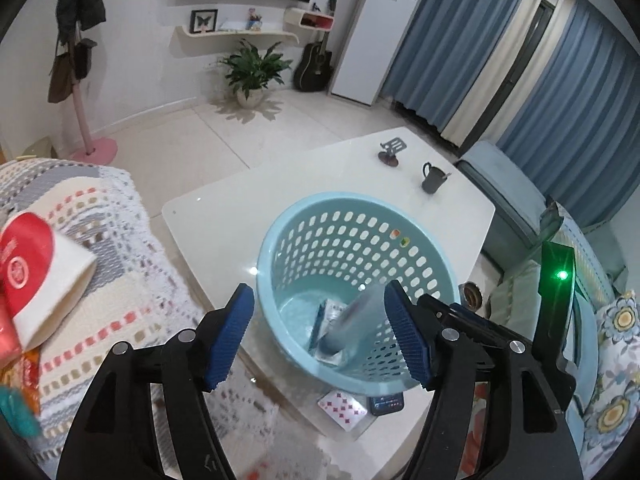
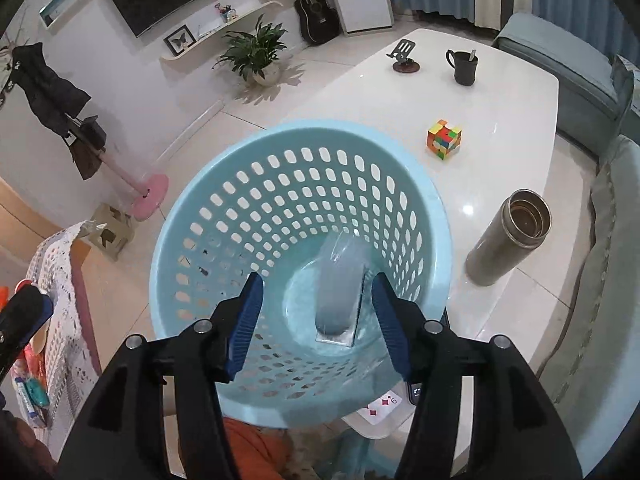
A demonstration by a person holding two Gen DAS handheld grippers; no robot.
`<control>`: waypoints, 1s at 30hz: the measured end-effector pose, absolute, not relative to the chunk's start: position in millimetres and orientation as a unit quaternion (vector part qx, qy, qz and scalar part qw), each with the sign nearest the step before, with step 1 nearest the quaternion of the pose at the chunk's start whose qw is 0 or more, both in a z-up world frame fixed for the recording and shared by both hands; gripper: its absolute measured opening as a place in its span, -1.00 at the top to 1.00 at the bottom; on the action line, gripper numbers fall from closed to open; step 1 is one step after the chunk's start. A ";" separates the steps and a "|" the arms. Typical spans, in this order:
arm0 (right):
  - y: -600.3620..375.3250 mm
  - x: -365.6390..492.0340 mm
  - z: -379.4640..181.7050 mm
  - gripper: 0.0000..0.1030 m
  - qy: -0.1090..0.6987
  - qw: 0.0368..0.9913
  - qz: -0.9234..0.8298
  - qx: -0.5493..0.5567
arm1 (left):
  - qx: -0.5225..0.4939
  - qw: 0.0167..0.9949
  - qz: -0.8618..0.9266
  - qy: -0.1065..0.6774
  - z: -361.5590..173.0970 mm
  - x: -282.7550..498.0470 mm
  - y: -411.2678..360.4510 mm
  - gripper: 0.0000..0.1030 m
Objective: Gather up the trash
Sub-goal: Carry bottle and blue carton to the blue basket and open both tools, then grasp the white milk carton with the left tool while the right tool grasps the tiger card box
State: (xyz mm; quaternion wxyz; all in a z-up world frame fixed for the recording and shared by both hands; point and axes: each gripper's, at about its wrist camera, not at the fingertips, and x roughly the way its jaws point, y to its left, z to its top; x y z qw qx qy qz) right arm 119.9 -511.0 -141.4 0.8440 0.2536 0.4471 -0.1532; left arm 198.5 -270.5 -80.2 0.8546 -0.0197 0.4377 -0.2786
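Note:
A light blue perforated basket (image 1: 436,264) (image 2: 224,184) stands on the white table (image 1: 224,220) (image 2: 520,120). Inside it a blurred clear plastic cup (image 1: 354,322) (image 2: 340,284) is in the air above a flat packet (image 1: 328,320) (image 2: 336,338) on the bottom. My right gripper (image 2: 316,320) is open and empty right over the basket mouth. My left gripper (image 1: 320,332) is open and empty, just short of the basket's near rim. The right gripper's body (image 1: 556,276), with a green light, shows in the left wrist view.
On the table: a Rubik's cube (image 2: 444,138), steel flask (image 2: 506,238), dark mug (image 1: 434,178) (image 2: 464,66), phone stand (image 1: 392,150) (image 2: 406,58), playing card (image 1: 342,408) (image 2: 380,406), phone (image 1: 386,404). A crochet-covered seat (image 1: 104,264) holds red-white packaging (image 1: 36,276). Sofa (image 2: 600,260) at right.

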 end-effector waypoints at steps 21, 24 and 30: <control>-286.9 102.3 -21.8 -0.14 0.343 0.934 0.077 0.061 | -0.101 0.939 -0.102 0.313 5.6 104.1 -57.1 -0.37; -246.7 108.7 -26.8 -0.14 0.349 0.928 0.123 0.046 | -0.096 0.941 -0.035 0.324 -2.7 100.0 -16.5 -0.37; -185.2 136.7 -45.6 -0.14 0.388 0.903 0.184 0.027 | -0.068 0.937 0.056 0.337 -31.8 89.1 38.5 -0.60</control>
